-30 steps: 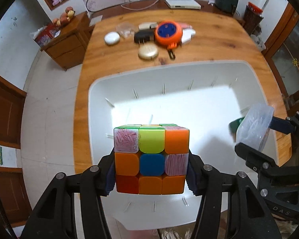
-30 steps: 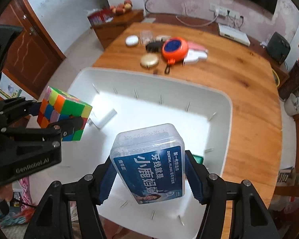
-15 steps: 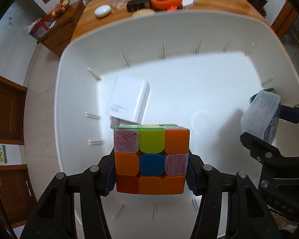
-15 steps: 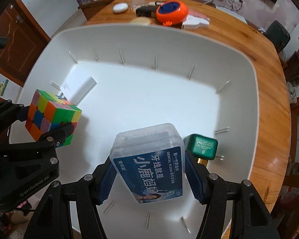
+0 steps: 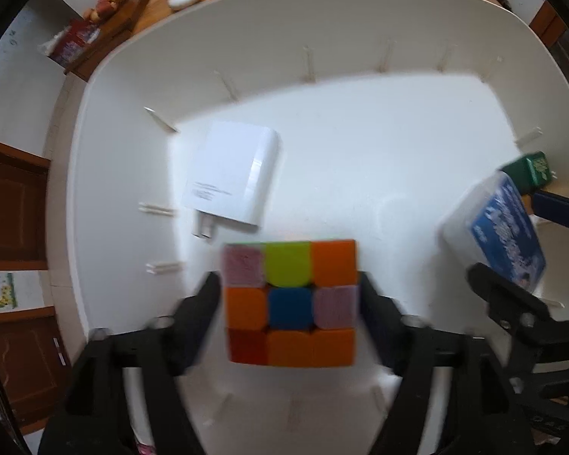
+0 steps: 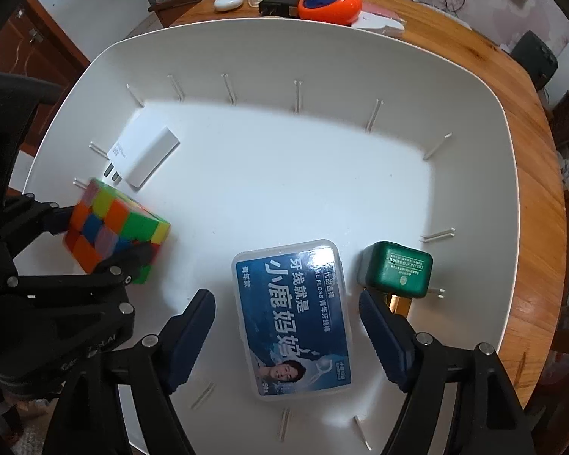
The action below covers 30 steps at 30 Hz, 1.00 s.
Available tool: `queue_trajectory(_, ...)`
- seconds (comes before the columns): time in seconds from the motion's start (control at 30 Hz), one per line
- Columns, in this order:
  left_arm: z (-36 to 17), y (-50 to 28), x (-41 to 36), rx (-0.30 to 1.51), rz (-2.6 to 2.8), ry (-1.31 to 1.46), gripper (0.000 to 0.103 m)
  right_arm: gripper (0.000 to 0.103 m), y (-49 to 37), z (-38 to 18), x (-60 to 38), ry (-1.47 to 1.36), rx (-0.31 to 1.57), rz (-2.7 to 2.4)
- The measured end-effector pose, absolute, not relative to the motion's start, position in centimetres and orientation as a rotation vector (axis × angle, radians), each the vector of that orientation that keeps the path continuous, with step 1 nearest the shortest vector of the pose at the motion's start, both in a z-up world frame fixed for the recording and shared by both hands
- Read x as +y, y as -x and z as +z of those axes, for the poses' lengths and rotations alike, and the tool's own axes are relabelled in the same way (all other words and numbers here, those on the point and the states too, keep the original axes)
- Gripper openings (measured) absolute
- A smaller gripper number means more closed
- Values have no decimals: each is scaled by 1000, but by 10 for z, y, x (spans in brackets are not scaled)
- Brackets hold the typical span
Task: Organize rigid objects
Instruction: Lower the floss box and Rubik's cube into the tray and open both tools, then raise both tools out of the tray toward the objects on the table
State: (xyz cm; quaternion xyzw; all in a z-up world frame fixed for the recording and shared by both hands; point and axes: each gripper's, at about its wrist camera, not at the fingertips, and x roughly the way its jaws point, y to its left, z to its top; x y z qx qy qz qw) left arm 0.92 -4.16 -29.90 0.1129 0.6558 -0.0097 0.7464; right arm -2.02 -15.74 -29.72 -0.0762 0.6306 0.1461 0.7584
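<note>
While my left gripper point(image 5: 290, 299) holds the cube point(image 5: 290, 301) clamped between its fingers point(image 5: 203, 303), low in the left wrist frame, the cube hangs over the white tub point(image 5: 360, 57); that view is blurred, so I cannot tell whether the cube touches the floor of the tub; in the right wrist view the cube point(image 6: 113, 229) sits at the left edge, just below the white charger point(image 6: 142, 155); my right gripper point(image 6: 286, 335) stands open, its blue fingers point(image 6: 187, 341) apart from the floss box point(image 6: 294, 316), which lies flat on the floor of the tub point(image 6: 322, 57) between them; a green box point(image 6: 396, 269) sits just beside it to the right; on the worktop point(image 6: 474, 64) at the top of the frame are an orange reel point(image 6: 330, 2) and a white case point(image 6: 228, 1).
</note>
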Motion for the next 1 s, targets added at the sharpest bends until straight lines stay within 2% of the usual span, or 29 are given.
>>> queue_trajectory(0.07, -293, -13, -36, 1422, -33, -224, 94, 79, 19, -295, -160, 154, 1372, 320)
queue_trajectory(0.27, -273, -14, -28, 1390, -59, -183, 94, 81, 14, -278, -166, 198, 1323, 314)
queue_trajectory(0.57, -237, -18, -26, 1279, -89, -276, 94, 81, 17, -247, -154, 247, 1259, 329)
queue_trajectory(1.0, -198, -34, -25, 1183, -145, -279, 94, 81, 2, -230, -166, 183, 1240, 310)
